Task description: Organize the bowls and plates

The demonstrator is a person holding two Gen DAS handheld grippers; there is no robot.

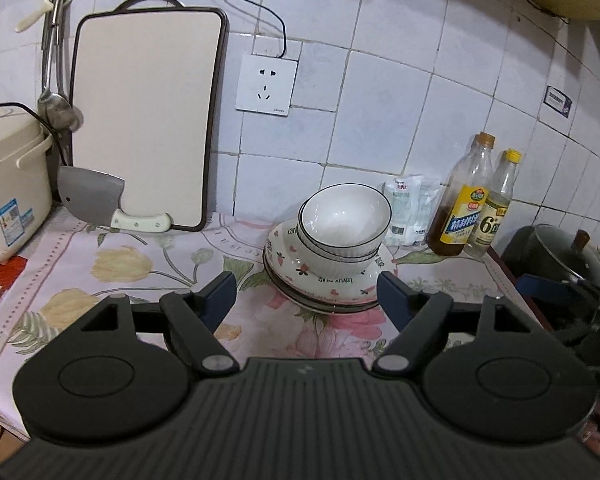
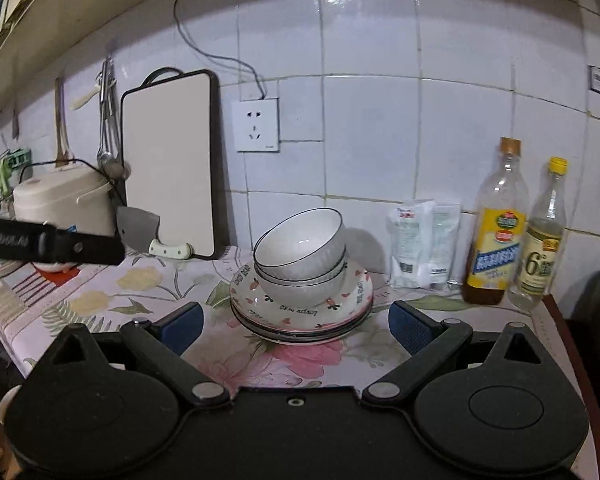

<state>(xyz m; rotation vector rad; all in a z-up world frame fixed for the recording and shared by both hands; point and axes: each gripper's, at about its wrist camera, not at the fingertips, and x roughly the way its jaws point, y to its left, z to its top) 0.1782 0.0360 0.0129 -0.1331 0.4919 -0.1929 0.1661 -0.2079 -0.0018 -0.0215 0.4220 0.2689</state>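
A stack of white bowls with thin dark rims (image 1: 344, 226) (image 2: 300, 258) sits tilted on a stack of patterned plates (image 1: 328, 286) (image 2: 300, 314) on the floral countertop near the tiled wall. My left gripper (image 1: 306, 298) is open and empty, just in front of the plates. My right gripper (image 2: 296, 326) is open and empty, its fingers on either side of the plate stack's front, a little short of it. Part of the left gripper (image 2: 52, 244) shows at the left of the right wrist view.
A cutting board (image 1: 144, 120) and cleaver (image 1: 96, 196) lean on the wall at left, beside a rice cooker (image 1: 8, 184). Two bottles (image 1: 466, 200) (image 2: 496, 224) and plastic packets (image 2: 424, 244) stand right of the plates. A lidded pot (image 1: 568, 256) sits far right.
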